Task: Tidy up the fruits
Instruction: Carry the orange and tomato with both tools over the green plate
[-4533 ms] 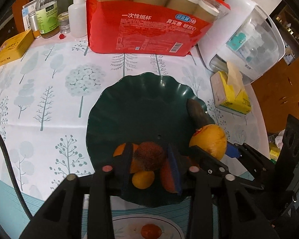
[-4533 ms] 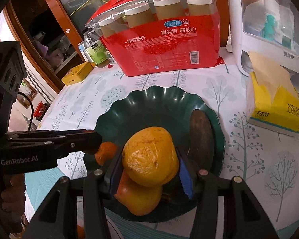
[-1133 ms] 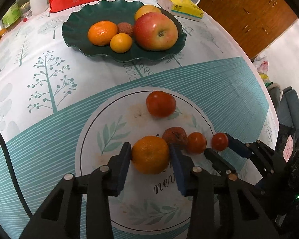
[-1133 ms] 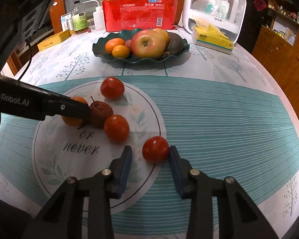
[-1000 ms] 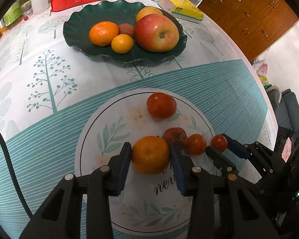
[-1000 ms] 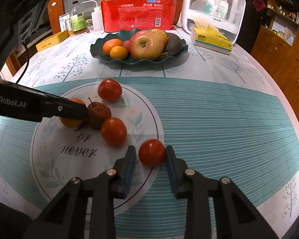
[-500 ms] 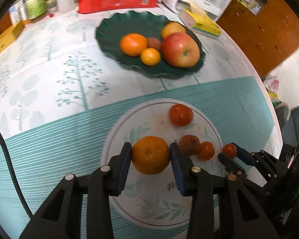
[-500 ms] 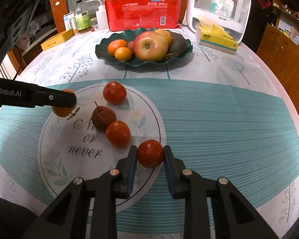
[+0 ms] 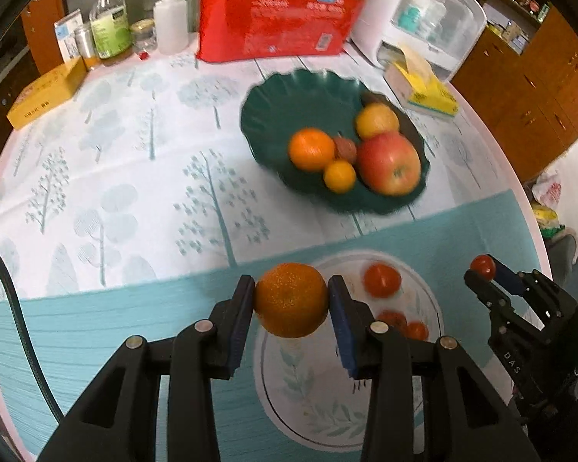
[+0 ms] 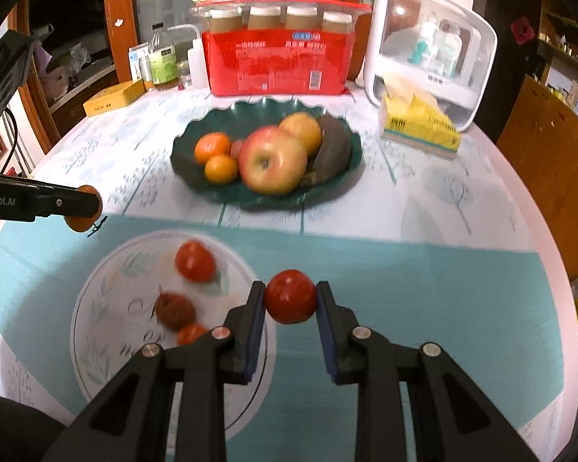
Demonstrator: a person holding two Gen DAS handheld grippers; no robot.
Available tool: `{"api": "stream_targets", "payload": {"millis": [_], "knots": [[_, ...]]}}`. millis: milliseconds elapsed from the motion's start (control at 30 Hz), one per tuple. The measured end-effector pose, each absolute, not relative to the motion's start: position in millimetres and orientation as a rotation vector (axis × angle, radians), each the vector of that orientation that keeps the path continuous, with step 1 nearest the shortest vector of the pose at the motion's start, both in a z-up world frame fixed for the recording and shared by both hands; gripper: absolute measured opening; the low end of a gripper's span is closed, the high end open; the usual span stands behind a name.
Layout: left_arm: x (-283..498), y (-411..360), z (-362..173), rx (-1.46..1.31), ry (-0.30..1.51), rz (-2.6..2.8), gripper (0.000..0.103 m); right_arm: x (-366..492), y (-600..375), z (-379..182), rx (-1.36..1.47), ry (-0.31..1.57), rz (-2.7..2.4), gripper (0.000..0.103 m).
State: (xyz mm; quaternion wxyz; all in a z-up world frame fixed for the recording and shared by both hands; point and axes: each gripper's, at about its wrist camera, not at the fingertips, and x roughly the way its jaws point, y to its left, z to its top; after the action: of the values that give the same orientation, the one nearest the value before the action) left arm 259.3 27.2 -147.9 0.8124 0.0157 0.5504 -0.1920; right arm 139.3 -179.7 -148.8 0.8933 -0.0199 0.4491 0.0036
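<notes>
My left gripper is shut on an orange and holds it above the table, left of the white round mat. My right gripper is shut on a small red tomato, lifted above the mat's right edge; it also shows in the left wrist view. The green scalloped plate holds an apple, two oranges, a yellow fruit, a lychee and a dark fruit. On the mat lie a tomato, a lychee and a smaller tomato.
At the table's back stand a red pack of paper cups, a white box with a clear lid, a yellow tissue box, bottles and a yellow tin. Wooden cabinets stand to the right.
Both grippers have closed on their fruits and lifted them off the mat, the left with the orange, the right with the tomato. Both have risen and drawn back from the table.
</notes>
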Motion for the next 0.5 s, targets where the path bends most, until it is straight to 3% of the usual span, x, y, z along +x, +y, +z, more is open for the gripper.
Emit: {"api": "stream_targets", "payload": {"millis": [500], "knots": [[349.5,25.6,-107.0,0.039,1.051,-0.349,0.038,221.0,-173.2,-108.1,-0.111,0.801,0.061,0.026]]}}
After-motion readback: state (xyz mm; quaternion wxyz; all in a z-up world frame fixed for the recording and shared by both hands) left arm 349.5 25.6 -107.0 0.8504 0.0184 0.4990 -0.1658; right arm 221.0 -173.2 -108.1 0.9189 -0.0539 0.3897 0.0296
